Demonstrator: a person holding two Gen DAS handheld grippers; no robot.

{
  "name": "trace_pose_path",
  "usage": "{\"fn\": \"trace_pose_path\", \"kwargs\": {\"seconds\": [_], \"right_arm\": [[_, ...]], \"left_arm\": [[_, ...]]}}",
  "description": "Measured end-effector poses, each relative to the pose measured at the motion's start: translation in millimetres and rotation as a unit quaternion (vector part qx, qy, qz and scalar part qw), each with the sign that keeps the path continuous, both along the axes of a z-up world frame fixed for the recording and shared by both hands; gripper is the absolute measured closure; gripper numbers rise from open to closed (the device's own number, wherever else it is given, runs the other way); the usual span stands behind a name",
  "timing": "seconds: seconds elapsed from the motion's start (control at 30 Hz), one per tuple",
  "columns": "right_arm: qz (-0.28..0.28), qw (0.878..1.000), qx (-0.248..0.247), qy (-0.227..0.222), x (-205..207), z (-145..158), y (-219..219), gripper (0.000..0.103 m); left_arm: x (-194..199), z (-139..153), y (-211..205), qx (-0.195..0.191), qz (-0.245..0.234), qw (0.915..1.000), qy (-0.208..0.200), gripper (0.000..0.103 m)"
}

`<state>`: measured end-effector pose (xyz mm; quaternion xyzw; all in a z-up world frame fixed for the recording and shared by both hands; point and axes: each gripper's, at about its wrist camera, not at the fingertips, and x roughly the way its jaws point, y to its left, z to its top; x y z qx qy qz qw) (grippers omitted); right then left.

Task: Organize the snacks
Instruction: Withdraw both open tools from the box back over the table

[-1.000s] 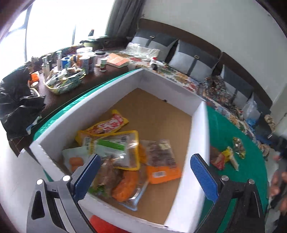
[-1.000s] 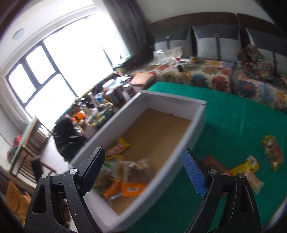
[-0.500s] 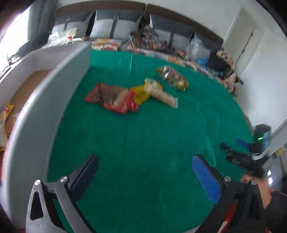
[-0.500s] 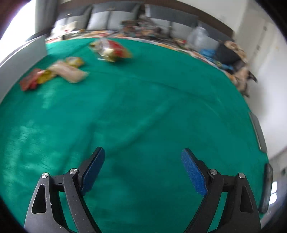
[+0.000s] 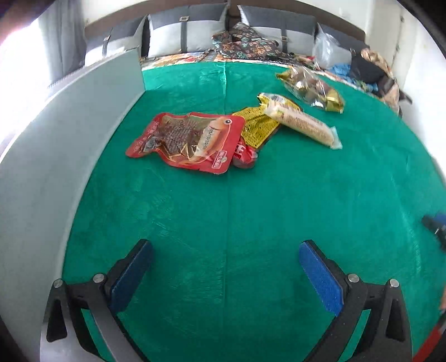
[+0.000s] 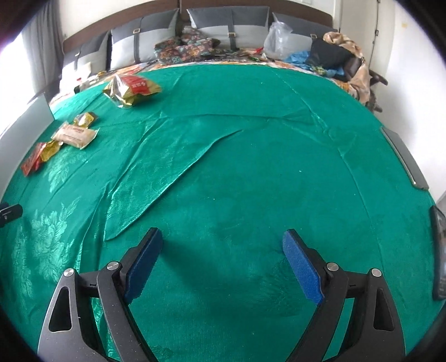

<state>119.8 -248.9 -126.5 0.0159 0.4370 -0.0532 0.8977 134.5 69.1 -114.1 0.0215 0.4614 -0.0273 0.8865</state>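
We hold the left gripper (image 5: pixel 224 267) low over the green cloth (image 5: pixel 251 208), its blue-padded fingers spread wide with nothing between them, and the right gripper (image 6: pixel 221 263) is spread the same way over a creased, shiny stretch of that cloth, also empty. The snacks lie ahead of the left gripper and well apart from it: a flat, glossy red packet (image 5: pixel 186 140) printed with a fish, a thin yellow packet (image 5: pixel 259 126) touching its right edge, a long pale packet (image 5: pixel 302 121) lying slantwise across the yellow one, and farther back a crinkly gold bag (image 5: pixel 312 89) on its own. A smooth white box wall (image 5: pixel 69 144) rises along the left side, near the red packet. From the right wrist, the same snacks sit far off to the left. Grey cushions (image 6: pixel 231 25) line the back wall.
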Motion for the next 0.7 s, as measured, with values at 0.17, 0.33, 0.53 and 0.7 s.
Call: {"fn": "trace_pose_path", "kwargs": {"seconds": [0.17,0.33,0.53,0.7], "right_arm": [[-0.002,1.000,0.000,0.000,-4.0,-1.0,1.6,0.013],[-0.003,1.000,0.003,0.001,-4.5,-0.5,0.1,0.013],[-0.002,1.000,0.007,0.001,-4.2,-0.5,-0.5,0.012],[-0.002,1.000,0.007,0.001,-4.2,-0.6,-0.4,0.011]], "left_arm": [[0.9,0.6,1.1,-0.001,0.002,1.0000,-0.005,0.000],[1.2,-0.2,1.1,0.000,0.002,1.0000,-0.006,0.000],[1.2,-0.3,1.3,-0.001,0.002,1.0000,-0.005,0.000],[1.4,-0.3,1.2,-0.001,0.002,1.0000,-0.005,0.000]]}}
